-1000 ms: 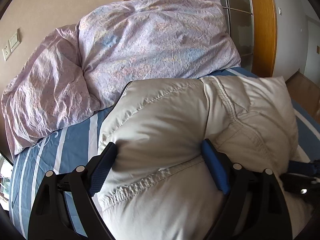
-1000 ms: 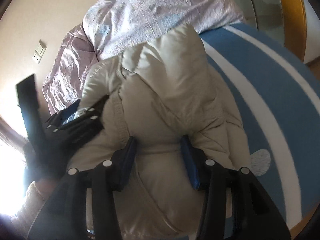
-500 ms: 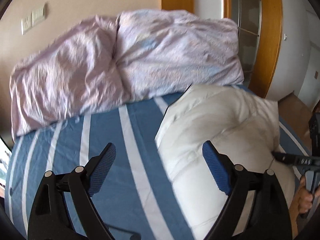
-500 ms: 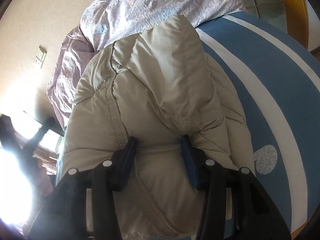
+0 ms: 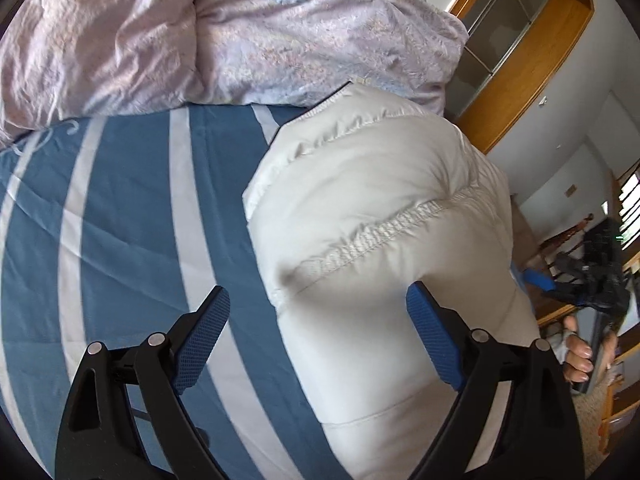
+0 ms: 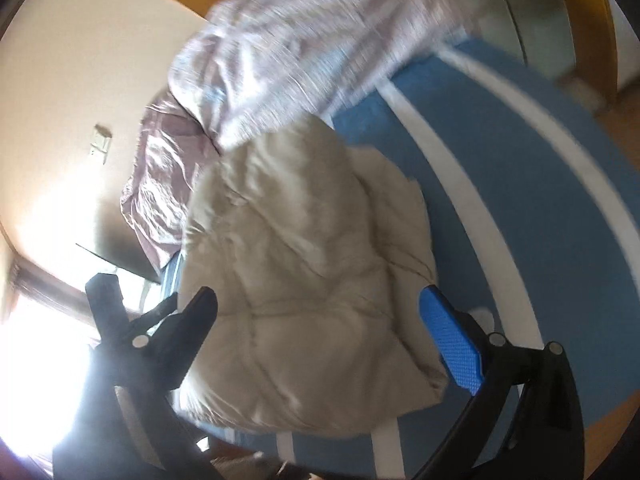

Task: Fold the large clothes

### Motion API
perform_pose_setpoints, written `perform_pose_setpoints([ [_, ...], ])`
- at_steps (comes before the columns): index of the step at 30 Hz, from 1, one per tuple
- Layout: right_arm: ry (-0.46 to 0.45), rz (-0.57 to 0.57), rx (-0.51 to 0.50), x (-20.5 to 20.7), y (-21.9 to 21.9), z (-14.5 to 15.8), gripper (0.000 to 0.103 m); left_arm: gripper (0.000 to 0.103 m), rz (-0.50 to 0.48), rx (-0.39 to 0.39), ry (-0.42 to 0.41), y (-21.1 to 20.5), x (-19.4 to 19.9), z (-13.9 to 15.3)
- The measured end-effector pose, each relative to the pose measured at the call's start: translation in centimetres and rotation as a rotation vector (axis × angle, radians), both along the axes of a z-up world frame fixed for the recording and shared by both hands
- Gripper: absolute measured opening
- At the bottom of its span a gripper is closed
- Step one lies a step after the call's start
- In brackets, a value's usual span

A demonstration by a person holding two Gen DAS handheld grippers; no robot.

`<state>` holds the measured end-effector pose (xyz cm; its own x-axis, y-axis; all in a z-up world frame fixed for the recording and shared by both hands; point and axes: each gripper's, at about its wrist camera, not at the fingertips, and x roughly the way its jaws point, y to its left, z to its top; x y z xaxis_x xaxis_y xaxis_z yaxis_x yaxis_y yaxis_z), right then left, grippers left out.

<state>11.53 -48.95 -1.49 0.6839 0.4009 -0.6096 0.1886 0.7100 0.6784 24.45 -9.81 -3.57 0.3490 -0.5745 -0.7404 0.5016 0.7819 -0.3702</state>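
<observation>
A puffy cream down jacket (image 5: 380, 248) lies folded in a thick bundle on the blue and white striped bed (image 5: 120, 216). It also shows in the right wrist view (image 6: 304, 280), blurred. My left gripper (image 5: 316, 332) is open and empty, hovering over the jacket's left edge. My right gripper (image 6: 320, 332) is open and empty, above the jacket's near end. The right gripper also shows at the right edge of the left wrist view (image 5: 592, 284), held in a hand.
A crumpled lilac duvet (image 5: 224, 28) is piled at the head of the bed, touching the jacket's far end. A wooden-framed wardrobe (image 5: 532, 52) stands beyond the bed's right side. A bright window (image 6: 36, 360) is at the left.
My right gripper has opened, let go of the jacket and pulled back. My left gripper, open, has swung further left of the jacket and tilted.
</observation>
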Motion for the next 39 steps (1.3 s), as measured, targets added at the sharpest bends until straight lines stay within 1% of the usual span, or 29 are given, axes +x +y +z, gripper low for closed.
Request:
perform_pose_setpoints([
  [1, 0.024, 0.013, 0.035, 0.4, -0.5, -0.7, 0.101, 0.093, -0.005, -0.006, 0.007, 0.0, 0.1, -0.1],
  [3, 0.061, 0.036, 0.07, 1.1, -1.0, -1.9, 0.101, 0.094, -0.011, -0.009, 0.014, -0.1, 0.2, -0.2],
  [7, 0.122, 0.083, 0.083, 2.6, -1.3, -3.6, 0.101, 0.099, -0.023, -0.022, 0.044, 0.0, 0.7, -0.4],
  [11, 0.16, 0.124, 0.108, 3.8, -1.1, -4.8, 0.101, 0.102, -0.044, -0.057, 0.095, -0.1, 1.0, -1.1],
  [15, 0.177, 0.177, 0.168, 4.8, -0.8, -6.1, 0.101, 0.102, -0.059, -0.111, 0.164, -0.3, 1.5, -1.9],
  [18, 0.179, 0.21, 0.199, 5.4, -0.4, -6.8, 0.101, 0.102, -0.071, -0.15, 0.205, -0.4, 1.7, -2.5],
  [24, 0.169, 0.274, 0.239, 6.8, 0.0, -7.9, 0.101, 0.102, -0.095, -0.201, 0.243, -1.0, 1.8, -3.1],
  [30, 0.151, 0.321, 0.274, 7.9, 0.8, -8.5, 0.101, 0.102, -0.098, -0.218, 0.248, -1.3, 1.8, -3.2],
  [32, 0.142, 0.333, 0.27, 8.5, 1.0, -8.6, 0.101, 0.102, -0.097, -0.22, 0.245, -1.3, 1.8, -3.3],
  [39, 0.1, 0.35, 0.285, 9.9, 2.5, -8.9, 0.101, 0.102, -0.081, -0.228, 0.206, -1.1, 1.0, -3.6],
])
